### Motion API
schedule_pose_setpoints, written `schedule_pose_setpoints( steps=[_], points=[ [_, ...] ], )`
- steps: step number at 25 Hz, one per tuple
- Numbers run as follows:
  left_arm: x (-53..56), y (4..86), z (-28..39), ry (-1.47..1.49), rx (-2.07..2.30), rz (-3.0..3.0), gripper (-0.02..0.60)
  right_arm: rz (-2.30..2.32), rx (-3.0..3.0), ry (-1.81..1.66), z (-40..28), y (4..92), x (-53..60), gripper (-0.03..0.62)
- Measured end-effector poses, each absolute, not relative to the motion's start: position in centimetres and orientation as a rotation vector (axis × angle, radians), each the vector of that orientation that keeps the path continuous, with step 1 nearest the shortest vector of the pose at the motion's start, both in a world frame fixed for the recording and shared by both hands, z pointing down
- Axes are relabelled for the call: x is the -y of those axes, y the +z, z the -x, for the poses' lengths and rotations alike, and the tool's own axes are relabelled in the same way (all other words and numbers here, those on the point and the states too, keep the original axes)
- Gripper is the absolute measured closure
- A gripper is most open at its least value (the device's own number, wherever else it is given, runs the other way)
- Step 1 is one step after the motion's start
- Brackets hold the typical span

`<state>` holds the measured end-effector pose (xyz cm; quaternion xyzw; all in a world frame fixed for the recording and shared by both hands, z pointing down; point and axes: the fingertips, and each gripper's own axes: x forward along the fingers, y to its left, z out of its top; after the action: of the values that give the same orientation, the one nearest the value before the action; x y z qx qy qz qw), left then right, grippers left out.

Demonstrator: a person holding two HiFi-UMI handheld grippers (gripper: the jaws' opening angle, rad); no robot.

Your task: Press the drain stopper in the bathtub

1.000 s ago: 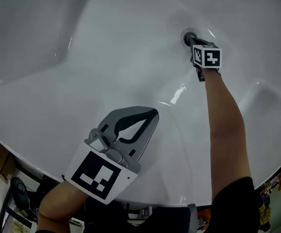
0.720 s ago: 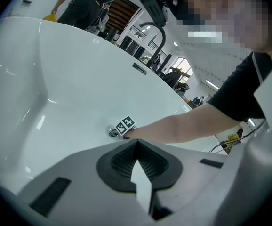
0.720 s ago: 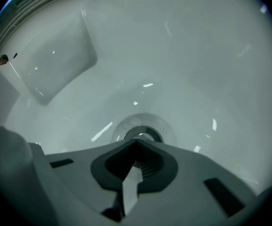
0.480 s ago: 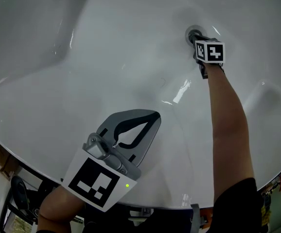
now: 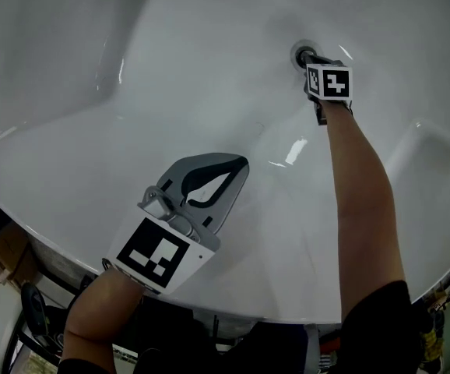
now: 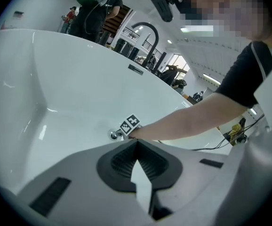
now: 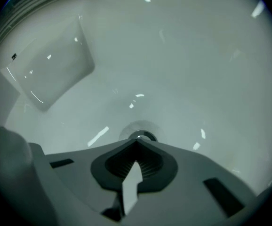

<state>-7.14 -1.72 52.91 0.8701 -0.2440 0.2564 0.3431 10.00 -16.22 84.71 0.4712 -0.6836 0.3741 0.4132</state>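
The round metal drain stopper (image 5: 301, 54) sits in the floor of the white bathtub (image 5: 170, 76), at the upper right of the head view. My right gripper (image 5: 309, 62) is shut, and its closed tips rest on or just over the stopper (image 7: 140, 136); contact cannot be told. Its marker cube hides part of the drain. My left gripper (image 5: 237, 164) is shut on nothing and hovers over the tub's near slope, far from the drain. From the left gripper view the stopper (image 6: 113, 135) shows small beside the right gripper's cube.
The tub's near rim (image 5: 69, 255) runs along the bottom of the head view. A recessed step (image 7: 51, 74) is moulded into the tub wall. Beyond the far rim stand a dark curved faucet (image 6: 148, 36) and a person (image 6: 96, 11).
The right gripper has stayed at the drain, shifting only slightly. The left gripper has drifted a little upward over the tub slope.
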Motion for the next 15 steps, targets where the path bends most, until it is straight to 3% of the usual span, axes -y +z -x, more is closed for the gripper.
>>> schedule_pose_setpoints(
  steps=[6,15],
  points=[
    [0.8,51.8,8.7,0.748,0.652,-2.302,0.575,-1.187,1.916,1.049,-8.9,73.2,11.8,0.582],
    [1.8,40.2,8.6,0.613,0.812,-2.305,0.575,-1.27,2.173,1.086,-10.2,51.0,6.9,0.581]
  ],
)
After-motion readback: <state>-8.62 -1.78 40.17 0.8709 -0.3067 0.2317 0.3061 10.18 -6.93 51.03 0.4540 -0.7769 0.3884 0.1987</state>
